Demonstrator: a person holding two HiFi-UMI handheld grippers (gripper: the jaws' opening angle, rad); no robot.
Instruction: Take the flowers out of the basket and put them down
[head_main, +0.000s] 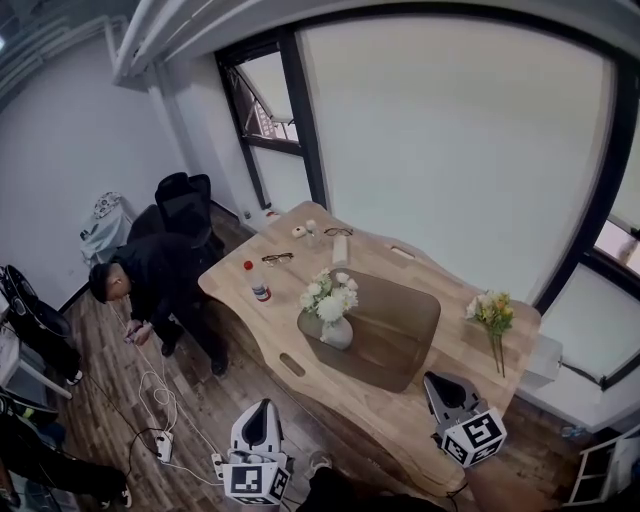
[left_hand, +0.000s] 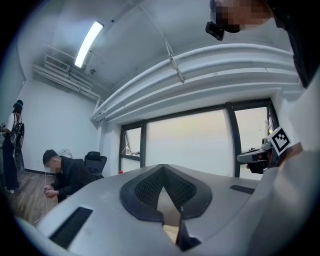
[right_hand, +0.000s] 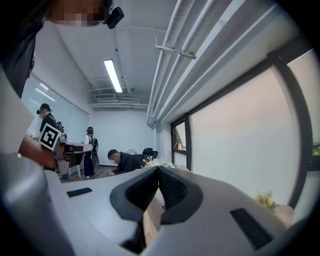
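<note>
A bunch of white flowers (head_main: 329, 296) stands upright in a white basket (head_main: 338, 334) on a brown mat (head_main: 385, 335) in the middle of the wooden table (head_main: 440, 440). A smaller yellow-and-white bunch (head_main: 492, 314) lies flat near the table's right end. My left gripper (head_main: 262, 405) hangs off the table's near edge over the floor, jaws shut and empty. My right gripper (head_main: 433, 379) is over the near right corner, shut with nothing in it. In the right gripper view the white flowers (right_hand: 159, 162) peek above the shut jaws (right_hand: 158, 169), and the yellow bunch (right_hand: 265, 199) is at right. The left gripper (left_hand: 162, 166) also shows shut.
A red-capped bottle (head_main: 257, 282), two pairs of glasses (head_main: 277, 258), and a tape roll (head_main: 298, 231) lie at the table's far left end. A person (head_main: 150, 285) crouches on the floor beside it, near an office chair (head_main: 185, 208). Cables and a power strip (head_main: 162, 445) run over the floor.
</note>
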